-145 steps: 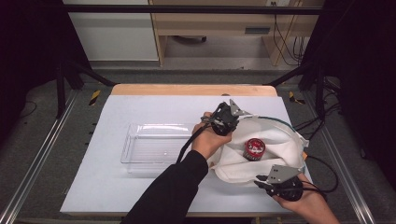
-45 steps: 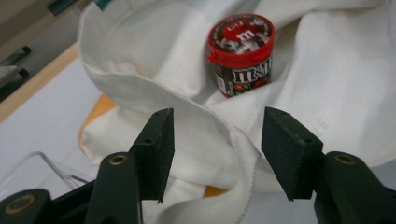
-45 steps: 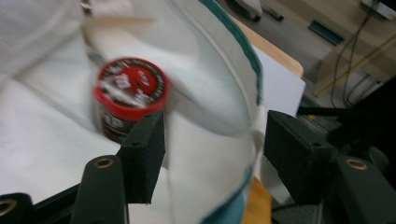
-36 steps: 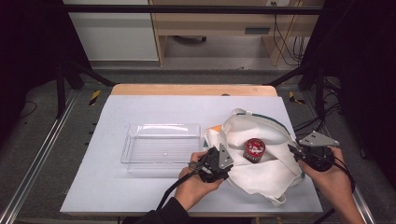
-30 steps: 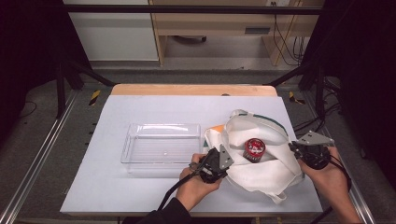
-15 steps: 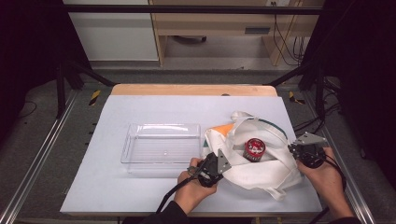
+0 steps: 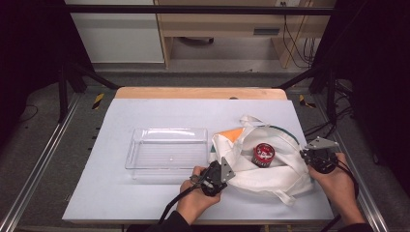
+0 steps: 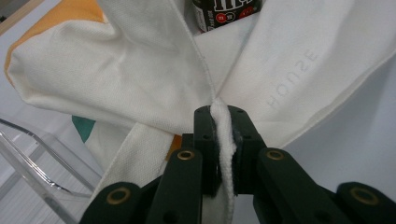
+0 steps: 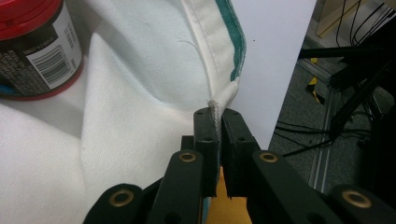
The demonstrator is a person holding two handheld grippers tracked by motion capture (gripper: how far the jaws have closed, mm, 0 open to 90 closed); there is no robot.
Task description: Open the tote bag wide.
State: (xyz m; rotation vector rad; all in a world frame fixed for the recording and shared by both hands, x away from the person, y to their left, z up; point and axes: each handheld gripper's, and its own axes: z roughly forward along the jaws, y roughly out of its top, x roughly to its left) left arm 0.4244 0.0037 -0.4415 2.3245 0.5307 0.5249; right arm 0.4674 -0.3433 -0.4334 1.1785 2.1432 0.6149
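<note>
A white cloth tote bag [image 7: 270,176] lies on the right half of the table, its mouth spread open. A jar with a red lid [image 7: 264,153] stands inside it. My left gripper [image 7: 225,168] is at the bag's near left rim. In the left gripper view, the left gripper [image 8: 223,116] has just been closing and now pinches a fold of the bag [image 8: 140,70], with the jar [image 8: 224,11] beyond. My right gripper [image 7: 304,155] is at the bag's right rim. In the right gripper view, the right gripper [image 9: 218,116] clamps the green-trimmed hem of the bag [image 9: 140,93], beside the jar [image 9: 32,46].
A clear plastic tray [image 7: 167,147] sits just left of the bag, and its corner [image 8: 28,154] lies near my left gripper. The table's right edge [image 7: 316,140] runs close behind the right gripper, with metal rails and cables below it.
The left hand has slid a little left and toward the near edge, pulling the rim with it. The bag's mouth has spread wider, baring an orange patch. The right hand sank slightly.
</note>
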